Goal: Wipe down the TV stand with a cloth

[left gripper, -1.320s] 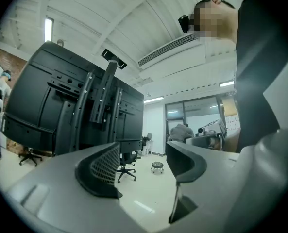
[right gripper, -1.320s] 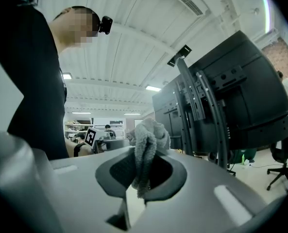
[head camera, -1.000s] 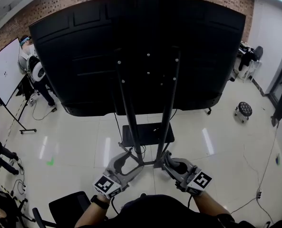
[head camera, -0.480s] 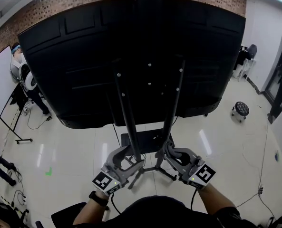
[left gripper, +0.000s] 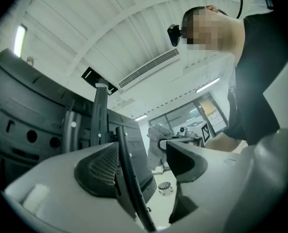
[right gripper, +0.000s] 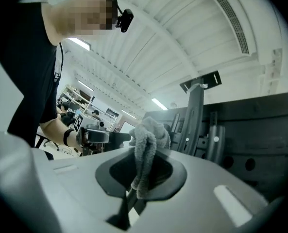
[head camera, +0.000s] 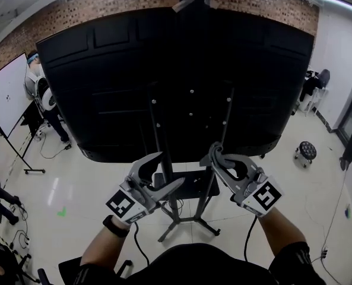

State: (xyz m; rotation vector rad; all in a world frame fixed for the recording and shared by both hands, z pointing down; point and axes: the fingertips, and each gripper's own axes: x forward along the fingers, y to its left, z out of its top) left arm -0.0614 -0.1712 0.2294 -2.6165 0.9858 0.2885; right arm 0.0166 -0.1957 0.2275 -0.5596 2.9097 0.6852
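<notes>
Jaws of right gripper (head camera: 215,154) tight on grey cloth (right gripper: 146,140); those of left gripper (head camera: 170,171) apart.

The glossy pale tiled floor (head camera: 270,186) is carrying the TV stand (head camera: 190,221), whose splayed black legs are resting on it near the middle. At the left, a whiteboard (head camera: 3,97) on a thin black frame is standing on it, with loose cables (head camera: 50,153) trailing beside it and a small green mark (head camera: 62,212) showing on a tile. At the right, a round black stool (head camera: 305,150) is sitting well apart from the stand.
</notes>
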